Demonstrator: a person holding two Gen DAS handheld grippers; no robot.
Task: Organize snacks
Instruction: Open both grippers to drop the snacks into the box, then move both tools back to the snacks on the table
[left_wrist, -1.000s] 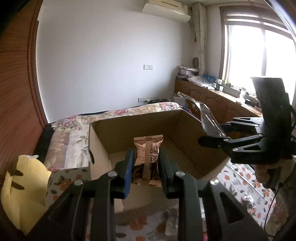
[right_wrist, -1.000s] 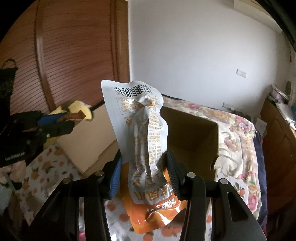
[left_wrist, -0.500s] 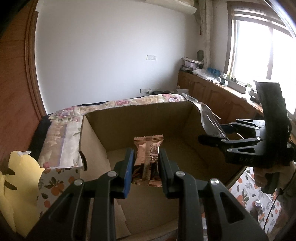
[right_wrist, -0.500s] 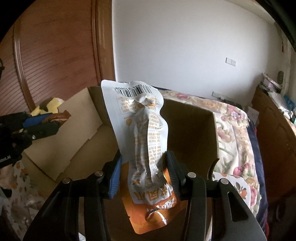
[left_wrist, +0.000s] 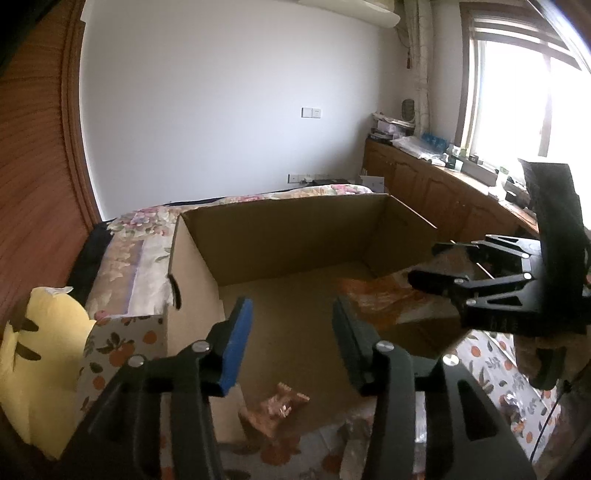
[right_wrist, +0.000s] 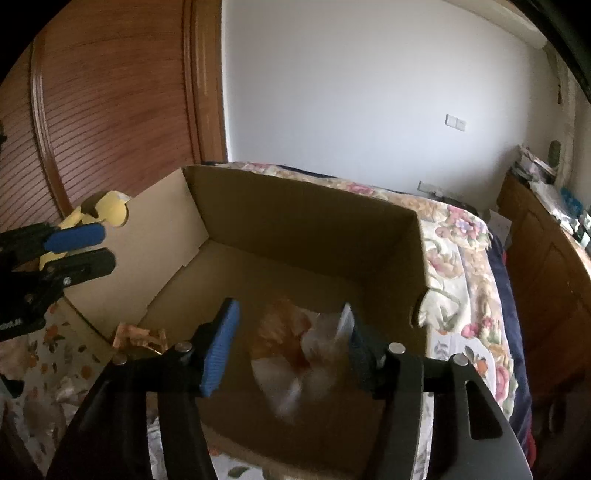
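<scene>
Left claw (left_wrist: 291, 332) now spread empty, right claw (right_wrist: 290, 343) too, both snacks dropped into box (left_wrist: 295, 229).

A bed with a floral quilt (left_wrist: 147, 236) runs along the white wall (left_wrist: 221, 92), beside a reddish slatted wooden door (right_wrist: 110, 92). A yellow plush toy (left_wrist: 40, 354) lies at the left. A fruit-patterned cloth (left_wrist: 122, 343) covers the near surface. Under the bright window (left_wrist: 517, 92), wooden cabinets (left_wrist: 436, 195) carry clutter, and a wall switch (left_wrist: 311, 112) sits mid-wall.
</scene>
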